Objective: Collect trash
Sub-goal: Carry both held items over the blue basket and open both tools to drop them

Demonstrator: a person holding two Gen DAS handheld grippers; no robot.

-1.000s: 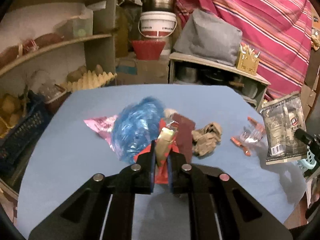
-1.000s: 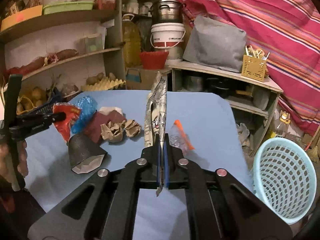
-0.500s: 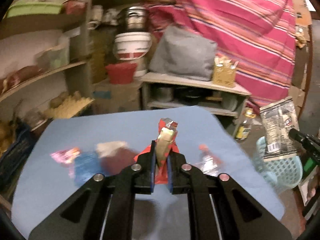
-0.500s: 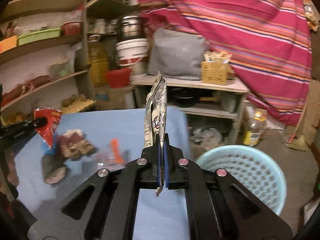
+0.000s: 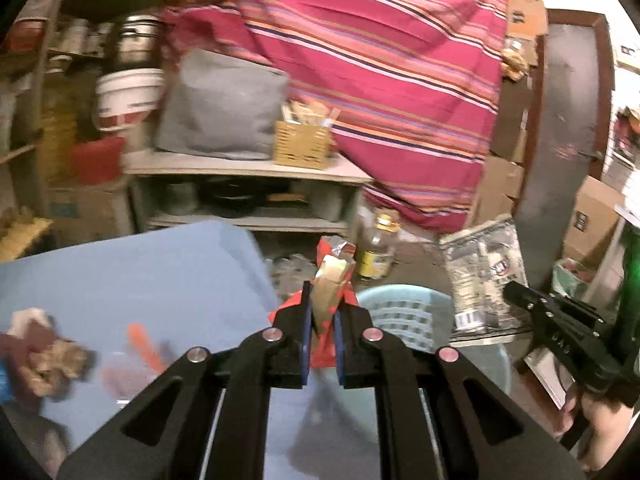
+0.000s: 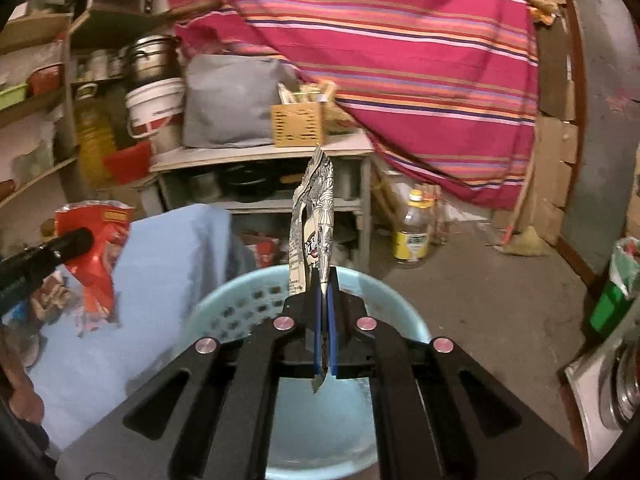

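Here the left tool (image 5: 320, 322) is closed tight on a red snack wrapper (image 5: 329, 304), which stands up between its blue pads at the centre of the left wrist view, over the right edge of the blue worktop (image 5: 132, 276). Just beyond it, right of centre, sits the pale blue laundry-style basket (image 5: 404, 312) on the floor. The right tool (image 6: 323, 320) is likewise clamped shut, on a black-and-white printed snack bag (image 6: 314, 224) that rises upright in the middle of its own view, directly above the basket's open mouth (image 6: 248, 300); the same bag (image 5: 482, 276) and tool (image 5: 516, 294) show at the right of the left wrist view, hanging over the basket's far rim. In the right wrist view the left tool (image 6: 76, 242) and its red wrapper (image 6: 96, 252) appear at the left edge, above the worktop (image 6: 168, 264). Left on the worktop, at lower left of the left wrist view and blurred, are a crumpled brown paper wad (image 5: 56, 364), a clear wrapper with orange print (image 5: 140, 350) and a dark red scrap (image 5: 16, 344). Behind, at centre frame, a yellow-labelled bottle (image 5: 376, 250) stands on the floor just beyond the basket, beside a low shelf unit (image 5: 240, 168) carrying a grey cushion (image 5: 220, 108) and a woven box (image 5: 302, 144), with a striped red cloth (image 5: 380, 60) hung across the upper right.
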